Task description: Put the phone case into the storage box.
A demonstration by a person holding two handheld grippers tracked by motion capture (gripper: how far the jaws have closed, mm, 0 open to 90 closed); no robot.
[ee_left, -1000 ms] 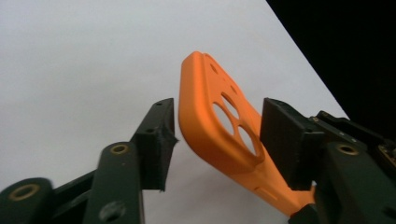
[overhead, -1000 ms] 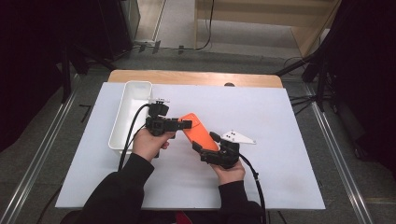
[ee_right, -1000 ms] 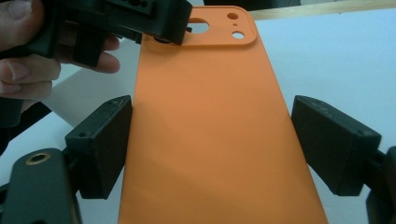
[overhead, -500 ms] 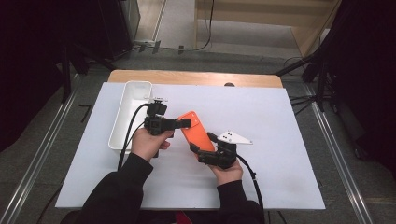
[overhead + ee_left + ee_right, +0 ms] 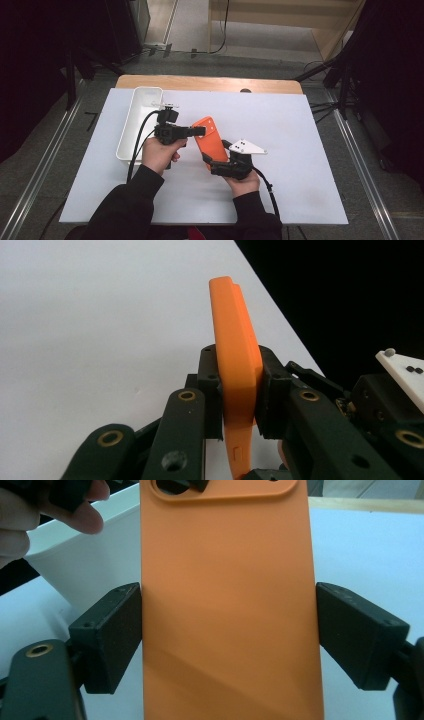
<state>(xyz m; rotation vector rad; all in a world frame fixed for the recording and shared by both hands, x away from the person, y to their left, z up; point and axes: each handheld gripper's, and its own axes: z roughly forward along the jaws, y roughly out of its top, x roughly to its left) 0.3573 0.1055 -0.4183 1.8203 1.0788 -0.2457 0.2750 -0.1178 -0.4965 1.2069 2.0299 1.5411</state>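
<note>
The room is dark at both sides; a grey floor [image 5: 45, 165] with metal rails surrounds the desk [image 5: 300, 165]. The desk is covered by a white sheet, with a wooden edge exposed at 12 o'clock. A white tray [image 5: 131, 135] is placed at 10 o'clock from the desk centre.

Near the centre, an orange phone case [image 5: 210, 142] is held above the desk. Its long edges are clamped by the right hand-held gripper [image 5: 216, 162], set wide, at the case's 6 o'clock end. Its 12 o'clock end is pinched across the thin faces by the left hand-held gripper [image 5: 199, 131], whose jaws have just been closing to a narrow setting.
</note>
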